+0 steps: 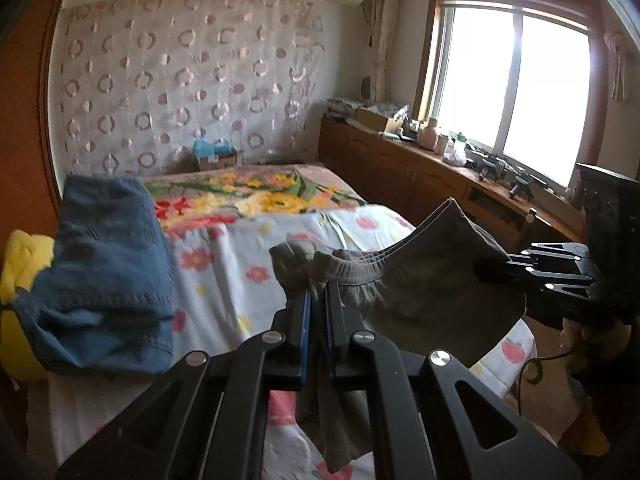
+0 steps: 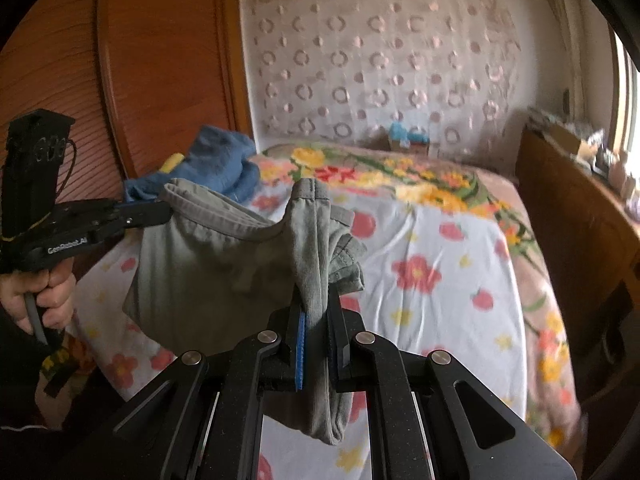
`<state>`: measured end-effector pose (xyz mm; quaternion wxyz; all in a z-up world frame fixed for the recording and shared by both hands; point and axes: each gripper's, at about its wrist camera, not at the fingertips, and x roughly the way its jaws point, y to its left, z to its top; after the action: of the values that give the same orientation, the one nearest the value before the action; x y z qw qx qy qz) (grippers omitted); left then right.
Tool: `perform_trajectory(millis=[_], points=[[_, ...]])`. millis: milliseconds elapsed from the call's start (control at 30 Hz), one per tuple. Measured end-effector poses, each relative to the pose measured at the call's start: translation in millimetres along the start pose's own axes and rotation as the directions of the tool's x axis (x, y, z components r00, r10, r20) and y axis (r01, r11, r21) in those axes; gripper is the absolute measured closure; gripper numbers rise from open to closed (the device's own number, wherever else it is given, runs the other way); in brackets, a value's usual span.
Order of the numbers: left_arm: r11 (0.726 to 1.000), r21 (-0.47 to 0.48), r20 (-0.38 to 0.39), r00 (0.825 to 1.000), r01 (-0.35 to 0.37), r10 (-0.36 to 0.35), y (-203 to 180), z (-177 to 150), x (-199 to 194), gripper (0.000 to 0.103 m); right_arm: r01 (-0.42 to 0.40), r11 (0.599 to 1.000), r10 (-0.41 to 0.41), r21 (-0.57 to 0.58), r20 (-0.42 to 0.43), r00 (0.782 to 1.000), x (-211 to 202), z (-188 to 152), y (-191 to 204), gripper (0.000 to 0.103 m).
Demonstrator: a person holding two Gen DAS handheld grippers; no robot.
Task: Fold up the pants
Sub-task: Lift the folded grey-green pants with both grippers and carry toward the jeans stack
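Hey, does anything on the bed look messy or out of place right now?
Only the blue garment, left crumpled in a heap at the bed's left edge on something yellow. The grey pants hang bunched between the left gripper and right gripper, not yet flat.

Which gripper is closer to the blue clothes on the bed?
Left. The left gripper holds the grey pants next to the blue clothes. The right gripper grips the pants' other end, farther from them.
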<state>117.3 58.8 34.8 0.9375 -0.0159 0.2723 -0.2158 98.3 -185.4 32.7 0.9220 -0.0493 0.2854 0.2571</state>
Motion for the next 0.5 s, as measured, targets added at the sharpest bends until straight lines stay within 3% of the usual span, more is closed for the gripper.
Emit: perform_trajectory(millis=[500], points=[[0.994, -0.003, 0.080, 0.991, -0.106, 0.106, 31.7, 38.0, -34.6, 0.099, -0.025, 0.992, 0.033, -0.124, 0.062, 0.998, 6.6, 69.9, 22.2, 0.097]])
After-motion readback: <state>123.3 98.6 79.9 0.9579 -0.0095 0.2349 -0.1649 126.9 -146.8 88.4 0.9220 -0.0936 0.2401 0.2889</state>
